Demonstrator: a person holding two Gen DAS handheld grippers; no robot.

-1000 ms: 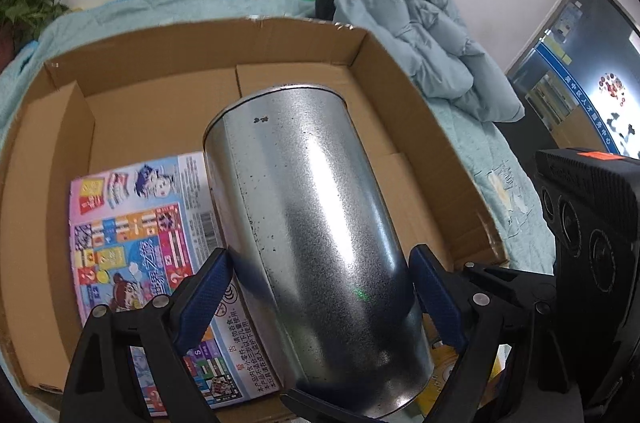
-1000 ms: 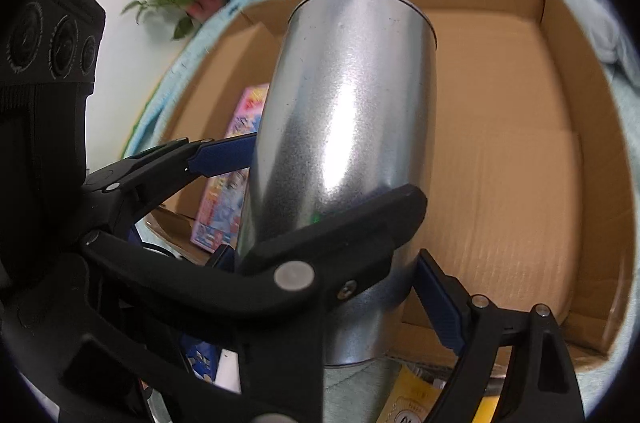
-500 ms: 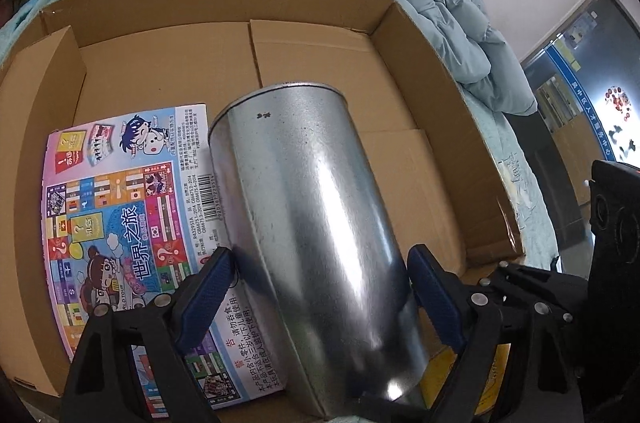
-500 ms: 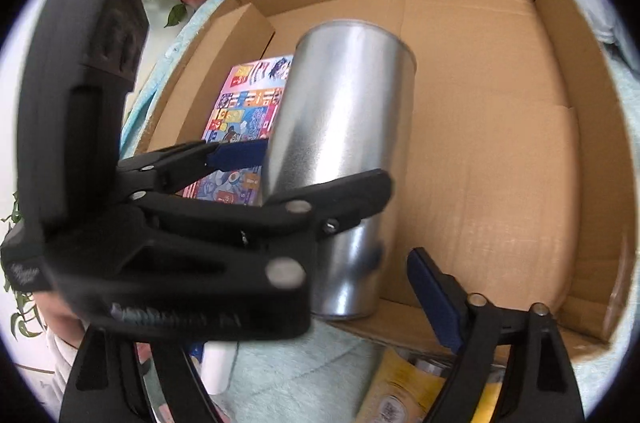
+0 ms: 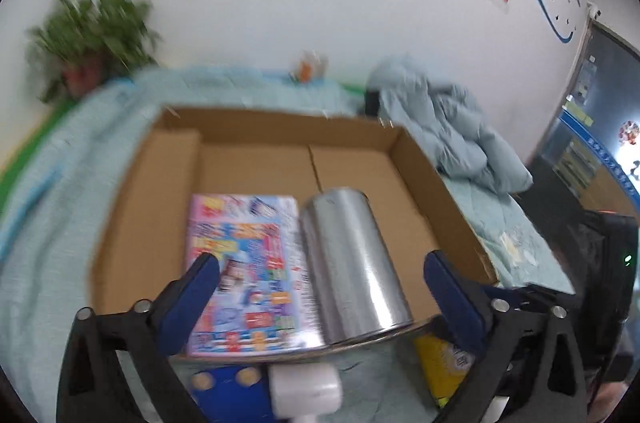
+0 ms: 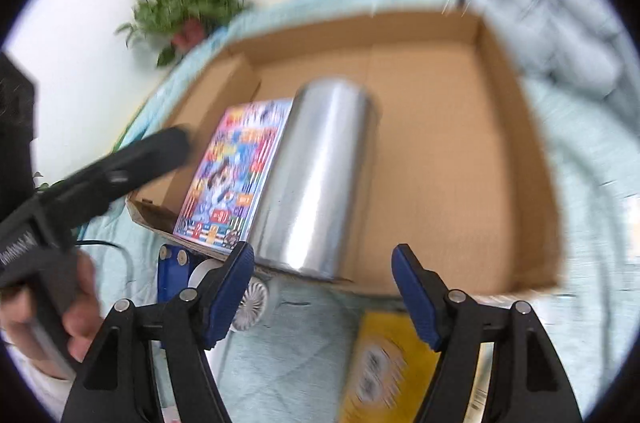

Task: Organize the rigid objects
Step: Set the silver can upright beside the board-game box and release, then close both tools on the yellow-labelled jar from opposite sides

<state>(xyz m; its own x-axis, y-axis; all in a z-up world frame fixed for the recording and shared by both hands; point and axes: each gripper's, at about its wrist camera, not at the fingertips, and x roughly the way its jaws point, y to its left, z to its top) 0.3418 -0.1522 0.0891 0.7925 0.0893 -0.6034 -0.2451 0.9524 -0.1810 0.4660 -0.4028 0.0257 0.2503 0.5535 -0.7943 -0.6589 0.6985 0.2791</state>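
Since the earlier frames we have pulled both grippers back from the metal can (image 5: 352, 263), which a second ago sat between the left jaws with the right gripper alongside it. Now the can lies on its side on the floor of the cardboard box (image 5: 436, 183), touching the long edge of the colourful game box (image 5: 244, 271) that lies flat beside it, with its base end at the near edge of the carton. Nothing touches it.

Our left gripper (image 5: 320, 287) has just been opening and its jaws stand wide, with nothing gripped; the can and game box show only behind the gap. Our right gripper (image 6: 324, 287) stands open too, at a moderate gap, its blue pads clear of the can's base. In the right wrist view we see a hand (image 6: 60, 319) on the left gripper's handle, off to the side.

We judge that the can is placed, so two rigid items are in the carton. Outside it, on the pale green cover (image 6: 304, 343) in front of the box, wait a yellow packet (image 6: 384, 363), a white roll (image 5: 304, 391) and a blue-and-white piece we cannot identify through the blur. One of these is probably our next pick. The can, being round and lying down, could roll toward the open right half of the box if nudged.
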